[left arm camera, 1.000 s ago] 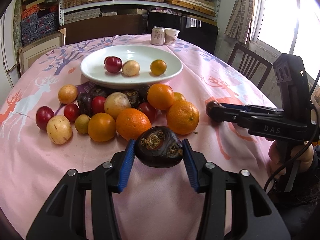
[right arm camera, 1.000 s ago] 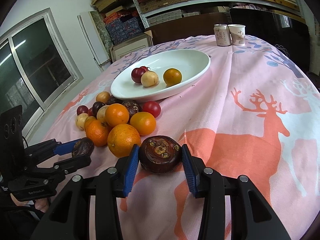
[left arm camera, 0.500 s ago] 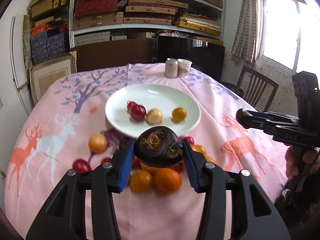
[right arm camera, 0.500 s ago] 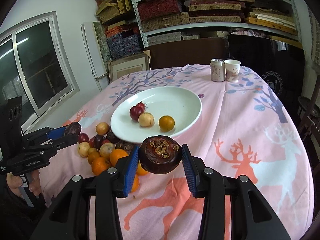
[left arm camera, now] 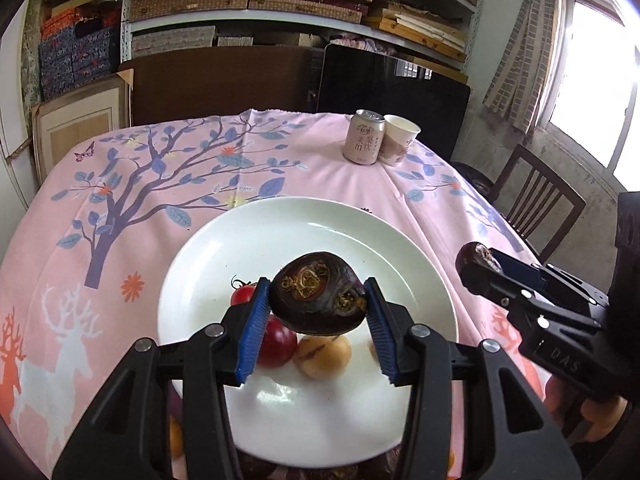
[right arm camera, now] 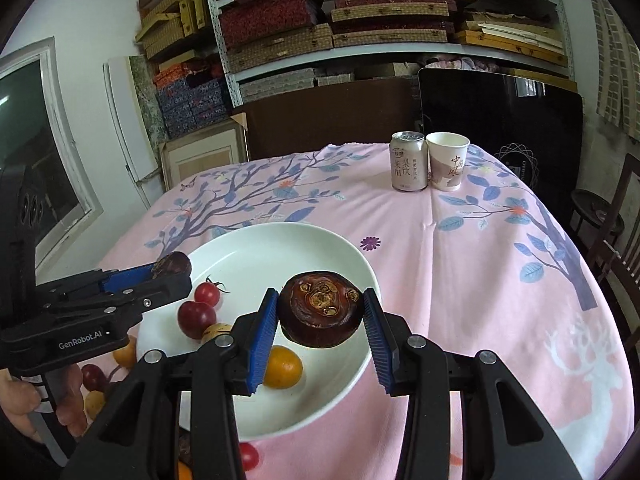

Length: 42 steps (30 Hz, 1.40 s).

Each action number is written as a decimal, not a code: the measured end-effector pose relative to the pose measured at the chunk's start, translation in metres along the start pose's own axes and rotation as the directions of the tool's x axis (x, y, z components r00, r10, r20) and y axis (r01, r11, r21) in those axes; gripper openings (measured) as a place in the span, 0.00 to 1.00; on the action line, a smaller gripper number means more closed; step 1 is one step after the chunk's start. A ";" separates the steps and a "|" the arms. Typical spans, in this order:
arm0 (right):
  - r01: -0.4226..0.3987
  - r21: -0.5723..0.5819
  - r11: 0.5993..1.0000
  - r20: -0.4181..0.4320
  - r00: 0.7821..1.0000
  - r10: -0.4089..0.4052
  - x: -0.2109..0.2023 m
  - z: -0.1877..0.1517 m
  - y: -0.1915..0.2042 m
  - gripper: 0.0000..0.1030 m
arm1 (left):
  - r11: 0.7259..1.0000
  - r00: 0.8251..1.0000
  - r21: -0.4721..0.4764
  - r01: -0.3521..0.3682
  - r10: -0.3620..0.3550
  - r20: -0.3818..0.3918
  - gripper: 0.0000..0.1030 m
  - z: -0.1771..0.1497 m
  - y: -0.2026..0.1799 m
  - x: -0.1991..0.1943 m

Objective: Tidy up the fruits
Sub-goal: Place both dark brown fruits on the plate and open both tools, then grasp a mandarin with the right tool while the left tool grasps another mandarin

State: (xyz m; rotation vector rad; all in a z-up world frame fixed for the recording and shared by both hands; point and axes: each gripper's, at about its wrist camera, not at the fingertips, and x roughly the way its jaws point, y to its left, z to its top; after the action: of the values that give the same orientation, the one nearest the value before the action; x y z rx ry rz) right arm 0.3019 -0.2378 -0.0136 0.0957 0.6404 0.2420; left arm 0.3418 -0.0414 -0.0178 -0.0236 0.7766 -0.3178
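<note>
A dark water chestnut [left arm camera: 318, 293] sits clamped between the blue pads of the left gripper [left arm camera: 318, 320], held above the white plate [left arm camera: 360, 232], hiding part of the fruit there. The right gripper [right arm camera: 320, 330] grips a second chestnut [right arm camera: 320, 314] over the plate's right side. A can [right arm camera: 408, 166] and paper cup [right arm camera: 447, 166] stand well beyond, and loose fruit near the plate's front edge is mostly cut off
</note>
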 end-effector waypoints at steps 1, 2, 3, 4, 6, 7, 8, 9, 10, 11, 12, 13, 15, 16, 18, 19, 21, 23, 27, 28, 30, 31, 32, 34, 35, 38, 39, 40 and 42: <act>0.002 -0.009 1.000 -0.007 1.000 -0.002 0.008 0.001 0.002 0.42 | 1.000 1.000 -0.007 0.000 0.000 -0.016 0.45 0.004 0.001 0.010; 0.007 -0.021 1.000 -0.010 1.000 -0.007 0.014 0.001 0.004 0.42 | 1.000 1.000 -0.014 -0.004 0.004 -0.026 0.45 0.006 0.002 0.016; 0.009 -0.037 0.999 -0.012 1.000 -0.009 0.018 0.001 0.007 0.43 | 1.000 0.999 -0.023 -0.009 0.008 -0.036 0.45 0.007 0.004 0.023; 0.008 -0.052 0.999 -0.016 1.000 -0.009 0.022 0.000 0.010 0.43 | 1.000 0.999 -0.029 -0.011 0.009 -0.045 0.46 0.008 0.005 0.027; 0.016 -0.069 0.997 -0.007 1.000 -0.016 0.022 0.000 0.013 0.51 | 0.999 0.999 -0.042 -0.005 0.003 -0.048 0.53 0.010 0.008 0.029; 0.020 -0.068 0.997 0.006 1.000 -0.020 0.019 0.000 0.013 0.55 | 0.999 0.999 -0.043 -0.006 0.004 -0.039 0.61 0.009 0.008 0.026; 0.019 -0.062 0.998 0.014 1.000 -0.018 0.015 -0.001 0.011 0.56 | 0.999 1.000 -0.041 -0.012 0.011 -0.024 0.65 0.008 0.009 0.021; 0.014 -0.056 0.998 0.015 1.000 -0.013 0.012 -0.001 0.010 0.56 | 0.999 1.000 -0.041 -0.019 0.018 -0.012 0.69 0.007 0.009 0.016; 0.013 -0.046 0.999 0.014 1.000 -0.012 0.009 -0.002 0.009 0.56 | 0.999 1.000 -0.046 -0.022 0.021 -0.003 0.70 0.005 0.010 0.009; 0.010 -0.034 0.999 0.011 1.000 -0.010 0.004 -0.003 0.007 0.56 | 0.998 1.000 -0.057 -0.018 0.018 -0.003 0.70 0.002 0.012 0.001; 0.006 -0.023 1.000 0.005 1.000 -0.006 -0.001 -0.006 0.005 0.56 | 0.998 1.000 -0.067 -0.011 0.010 -0.004 0.70 -0.002 0.013 -0.006; 0.002 -0.015 1.000 0.001 1.000 -0.002 -0.007 -0.010 0.004 0.56 | 0.997 1.000 -0.072 0.000 0.000 -0.003 0.70 -0.009 0.013 -0.016; -0.013 -0.009 1.000 -0.014 1.000 0.013 -0.020 -0.020 0.001 0.56 | 0.999 1.000 -0.043 -0.004 0.004 0.003 0.72 -0.026 0.009 -0.036; -0.023 -0.008 1.000 -0.022 1.000 0.023 -0.027 -0.027 0.000 0.57 | 1.000 1.000 -0.020 -0.010 0.010 0.010 0.76 -0.036 0.006 -0.046; -0.045 -0.010 0.999 -0.043 0.998 0.045 -0.040 -0.043 0.000 0.57 | 0.999 0.999 0.037 -0.032 0.030 0.040 0.83 -0.064 -0.002 -0.068; -0.065 -0.010 0.998 -0.053 0.996 0.065 -0.047 -0.051 0.001 0.57 | 0.997 0.998 0.062 -0.047 0.044 0.048 0.85 -0.078 -0.005 -0.077; -0.102 -0.025 0.995 -0.079 0.992 0.099 -0.059 -0.069 0.006 0.57 | 0.994 0.998 0.096 -0.048 0.043 0.049 0.85 -0.107 -0.010 -0.091; -0.136 -0.063 0.989 -0.109 0.986 0.128 -0.069 -0.089 0.017 0.57 | 0.993 0.999 0.108 -0.037 0.033 0.037 0.85 -0.132 -0.012 -0.100; -0.181 -0.155 0.971 -0.158 0.975 0.156 -0.082 -0.125 0.043 0.57 | 0.986 0.998 0.159 -0.052 0.047 0.031 0.85 -0.171 -0.020 -0.110; -0.186 -0.176 0.967 -0.166 0.974 0.157 -0.083 -0.131 0.049 0.57 | 0.983 0.998 0.174 -0.058 0.054 0.026 0.85 -0.177 -0.022 -0.110; -0.177 -0.204 0.963 -0.167 0.975 0.144 -0.084 -0.139 0.060 0.57 | 0.980 0.998 0.192 -0.061 0.061 0.006 0.85 -0.189 -0.026 -0.106; -0.170 -0.209 0.963 -0.165 0.977 0.137 -0.084 -0.140 0.064 0.57 | 0.979 0.998 0.196 -0.064 0.066 -0.002 0.85 -0.192 -0.027 -0.104; -0.170 -0.209 0.963 -0.167 0.977 0.136 -0.082 -0.140 0.067 0.57 | 0.978 0.997 0.196 -0.069 0.071 -0.003 0.85 -0.193 -0.027 -0.104; -0.173 -0.205 0.963 -0.190 0.973 0.134 -0.075 -0.140 0.072 0.57 | 0.979 0.997 0.190 -0.072 0.073 0.004 0.85 -0.193 -0.026 -0.105; -0.166 -0.196 0.966 -0.201 0.971 0.126 -0.071 -0.140 0.074 0.55 | 0.980 0.997 0.185 -0.072 0.073 0.001 0.85 -0.194 -0.025 -0.105; -0.183 -0.181 0.966 -0.221 0.965 0.142 -0.060 -0.139 0.077 0.45 | 0.980 0.997 0.184 -0.080 0.081 0.003 0.85 -0.194 -0.024 -0.104; -0.181 -0.184 0.966 -0.213 0.967 0.140 -0.061 -0.140 0.077 0.45 | 0.979 0.996 0.186 -0.086 0.086 0.006 0.85 -0.194 -0.025 -0.105; -0.182 -0.181 0.967 -0.203 0.969 0.144 -0.062 -0.140 0.076 0.44 | 0.978 0.996 0.187 -0.089 0.089 0.007 0.84 -0.195 -0.026 -0.105; -0.183 -0.147 0.972 -0.184 0.971 0.155 -0.065 -0.139 0.069 0.44 | 0.978 0.996 0.190 -0.085 0.086 0.004 0.80 -0.194 -0.027 -0.105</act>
State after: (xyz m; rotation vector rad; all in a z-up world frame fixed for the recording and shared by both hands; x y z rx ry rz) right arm 0.1547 -0.1855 -0.0758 -0.0287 0.7822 0.4704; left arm 0.1303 -0.0180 -0.0813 0.1904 0.7467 -0.3095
